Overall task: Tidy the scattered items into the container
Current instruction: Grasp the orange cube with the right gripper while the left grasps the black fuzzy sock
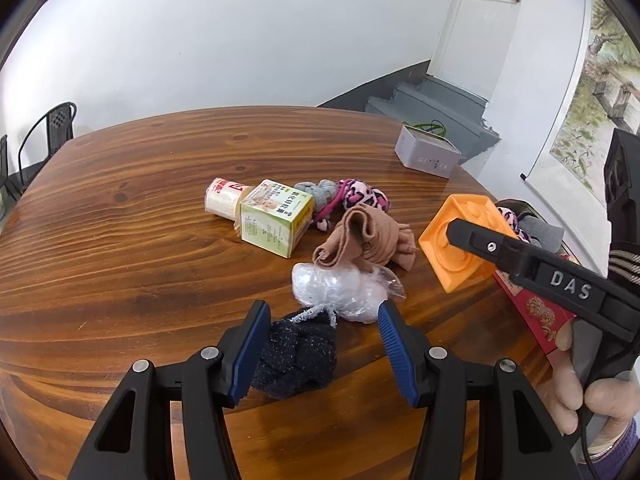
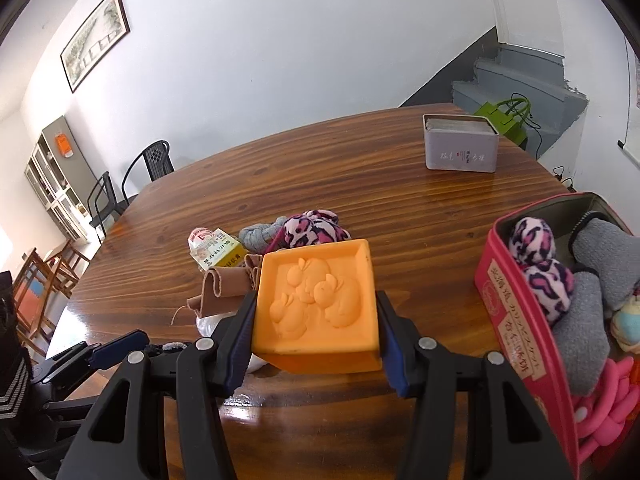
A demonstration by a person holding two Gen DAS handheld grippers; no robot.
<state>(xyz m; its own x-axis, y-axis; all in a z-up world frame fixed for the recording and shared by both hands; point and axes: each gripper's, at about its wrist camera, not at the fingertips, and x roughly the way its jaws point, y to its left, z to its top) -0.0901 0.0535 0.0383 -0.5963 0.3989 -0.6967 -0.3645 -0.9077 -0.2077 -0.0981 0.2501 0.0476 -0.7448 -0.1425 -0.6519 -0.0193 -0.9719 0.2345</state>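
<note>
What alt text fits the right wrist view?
The right tongs grip an orange block above a wooden table; a red tin of soft items stands open at right.

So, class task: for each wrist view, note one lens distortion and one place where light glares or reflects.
Left wrist view: the round wooden table's far edge bows upward, dark corners vignette the frame, and the crumpled clear plastic bag shines white. Right wrist view: the walls curve, and window light glares off the table's near-left surface beside the orange square block.
</note>
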